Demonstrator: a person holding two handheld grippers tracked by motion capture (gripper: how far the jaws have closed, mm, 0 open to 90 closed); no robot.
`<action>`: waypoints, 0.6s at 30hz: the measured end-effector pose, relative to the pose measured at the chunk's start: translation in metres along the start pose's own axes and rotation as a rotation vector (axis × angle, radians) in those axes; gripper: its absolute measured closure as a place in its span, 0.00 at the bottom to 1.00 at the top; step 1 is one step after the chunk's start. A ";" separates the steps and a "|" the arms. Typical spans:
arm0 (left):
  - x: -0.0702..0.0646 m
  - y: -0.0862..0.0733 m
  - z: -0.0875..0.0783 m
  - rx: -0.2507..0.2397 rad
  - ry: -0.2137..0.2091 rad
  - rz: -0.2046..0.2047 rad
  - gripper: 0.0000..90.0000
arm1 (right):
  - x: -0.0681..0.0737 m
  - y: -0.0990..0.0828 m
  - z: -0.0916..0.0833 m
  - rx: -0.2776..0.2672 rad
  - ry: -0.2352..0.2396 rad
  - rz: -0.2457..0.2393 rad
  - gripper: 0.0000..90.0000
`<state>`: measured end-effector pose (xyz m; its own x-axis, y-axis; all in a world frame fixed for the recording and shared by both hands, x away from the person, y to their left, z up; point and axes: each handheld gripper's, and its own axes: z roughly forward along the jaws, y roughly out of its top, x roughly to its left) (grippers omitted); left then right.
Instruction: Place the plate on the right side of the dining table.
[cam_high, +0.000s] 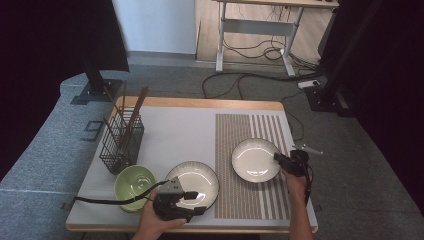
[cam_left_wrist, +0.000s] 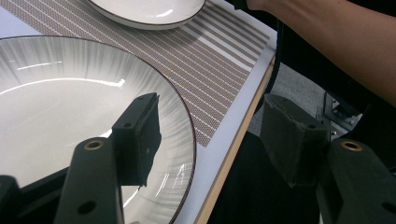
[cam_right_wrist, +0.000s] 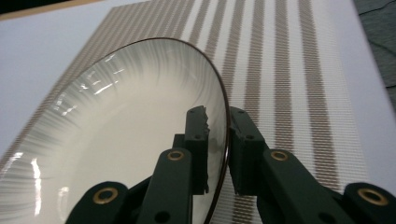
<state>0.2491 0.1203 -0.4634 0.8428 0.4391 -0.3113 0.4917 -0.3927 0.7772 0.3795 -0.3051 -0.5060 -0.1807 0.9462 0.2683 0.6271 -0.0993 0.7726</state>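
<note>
Two pale ribbed plates with dark rims lie on the table. The right plate (cam_high: 252, 160) (cam_right_wrist: 126, 121) rests on the striped placemat (cam_high: 250, 132). My right gripper (cam_high: 278, 159) (cam_right_wrist: 218, 113) straddles its right rim, one jaw inside and one outside; a thin gap shows beside the inner pad, so it is open. The left plate (cam_high: 196, 175) (cam_left_wrist: 65, 88) sits near the front edge. My left gripper (cam_high: 195, 202) (cam_left_wrist: 210, 102) stands wide open at that plate's near rim, one jaw over the plate and the other past the table edge.
A green bowl (cam_high: 134, 186) sits left of the near plate, close to my left hand. Behind the bowl stands a black wire basket (cam_high: 121, 142) holding several chopsticks. The table's wooden edge (cam_left_wrist: 233, 154) runs under my left gripper. A desk frame and cables lie on the floor beyond.
</note>
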 end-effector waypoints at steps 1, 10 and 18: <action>0.000 0.000 0.000 0.000 0.001 0.000 0.42 | 0.000 0.000 -0.001 -0.001 -0.023 -0.008 0.90; 0.000 0.000 0.001 0.004 0.001 0.000 0.42 | -0.010 -0.003 -0.005 0.007 -0.049 0.017 0.94; 0.000 0.000 0.000 0.004 0.000 -0.001 0.42 | -0.012 -0.001 -0.010 -0.019 -0.031 0.026 0.95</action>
<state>0.2491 0.1201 -0.4637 0.8420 0.4400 -0.3121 0.4936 -0.3950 0.7748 0.3730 -0.3198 -0.5043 -0.1403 0.9523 0.2709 0.6170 -0.1299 0.7762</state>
